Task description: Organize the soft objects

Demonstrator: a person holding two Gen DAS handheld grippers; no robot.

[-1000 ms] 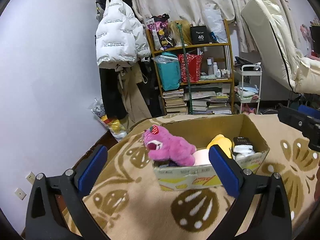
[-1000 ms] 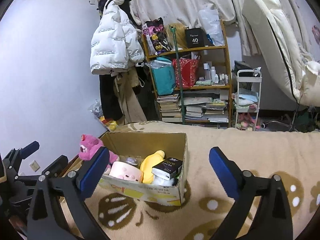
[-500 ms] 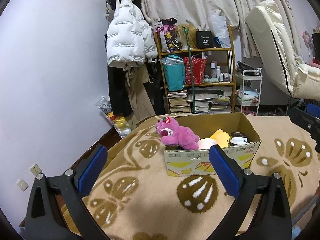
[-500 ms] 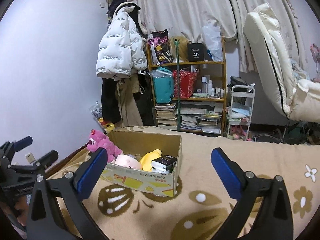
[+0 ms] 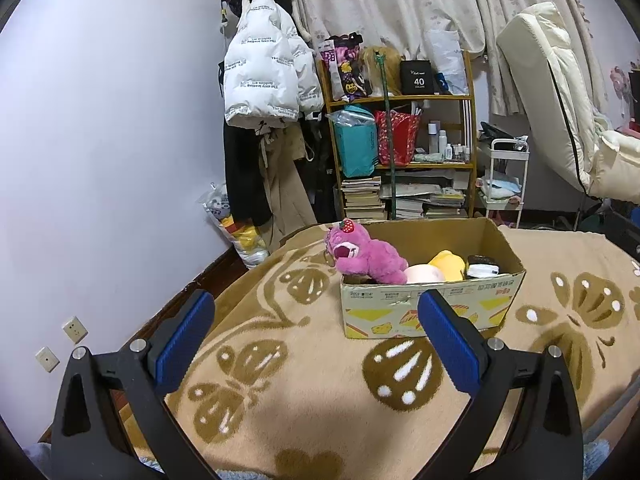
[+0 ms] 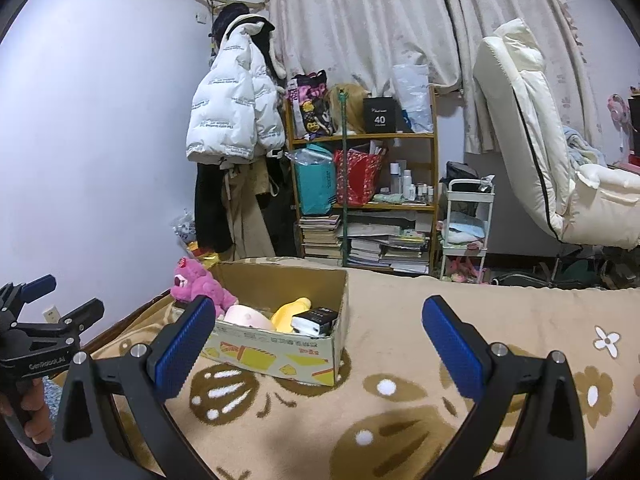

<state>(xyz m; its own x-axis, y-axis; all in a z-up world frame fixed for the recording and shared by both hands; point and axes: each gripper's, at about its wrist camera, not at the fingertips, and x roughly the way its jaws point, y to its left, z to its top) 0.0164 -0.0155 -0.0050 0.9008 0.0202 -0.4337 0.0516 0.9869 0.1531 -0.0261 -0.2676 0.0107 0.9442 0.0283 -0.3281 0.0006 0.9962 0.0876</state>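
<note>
Two views. Left wrist: left gripper (image 5: 316,336) jaws spread wide, empty, over fuzzy tan blanket (image 5: 280,400); cardboard box (image 5: 432,312) near blanket's far edge holds shaggy pink plush bear (image 5: 364,258), rounded yellow plush (image 5: 448,264). Right wrist: right gripper (image 6: 316,340) jaws wide, empty; box left of centre.

Left gripper (image 5: 316,344): both blue-padded fingers (image 5: 184,338) spread wide apart, nothing between them, pointing forward and level. Right gripper (image 6: 318,346): the same wide spread, fingers (image 6: 450,346) empty, aimed forward. In the right wrist view the left gripper appears at the far left edge, jaws parted, with the person's left hand (image 6: 30,412) wrapped around its handle.
</note>
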